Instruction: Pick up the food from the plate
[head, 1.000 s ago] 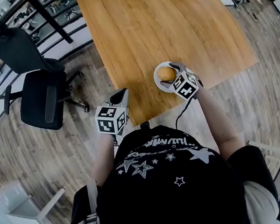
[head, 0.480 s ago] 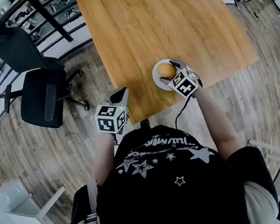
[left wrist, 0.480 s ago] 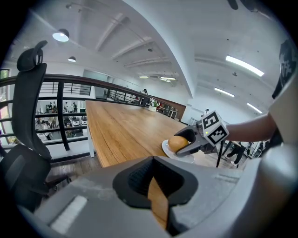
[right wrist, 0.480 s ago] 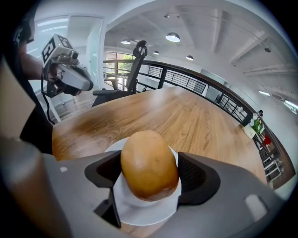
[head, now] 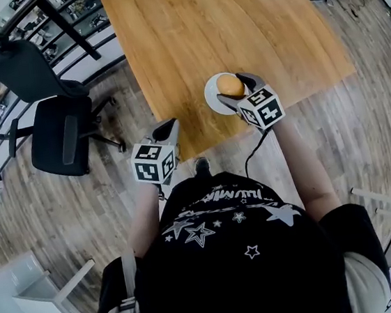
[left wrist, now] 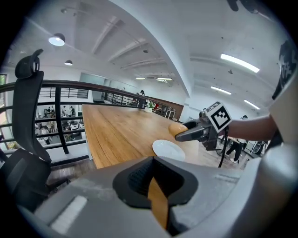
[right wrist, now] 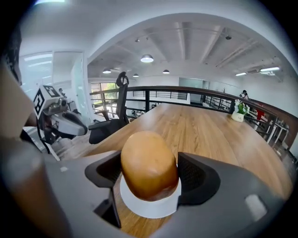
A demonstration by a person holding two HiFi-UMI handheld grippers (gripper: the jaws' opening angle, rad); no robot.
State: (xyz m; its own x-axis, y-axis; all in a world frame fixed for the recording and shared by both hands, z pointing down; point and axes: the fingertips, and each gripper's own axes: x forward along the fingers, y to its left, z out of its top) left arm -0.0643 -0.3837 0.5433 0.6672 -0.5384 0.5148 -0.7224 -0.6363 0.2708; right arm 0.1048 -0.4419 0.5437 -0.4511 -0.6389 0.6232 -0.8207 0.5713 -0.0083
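Bread roll (right wrist: 149, 165) is sitting pinched across its middle by the right hand-held gripper (head: 237, 88), just above the white plate (head: 212, 98) near the surface's (head: 222, 23) near edge, probably light, soft and crushable, needing gentle side pressure, while the left hand-held gripper (head: 167, 127) is hanging nearly closed and empty.

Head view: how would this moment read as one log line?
right gripper: shut on golden-brown round bread roll | roll: held above white round plate | left gripper: shut, empty, beside wooden table
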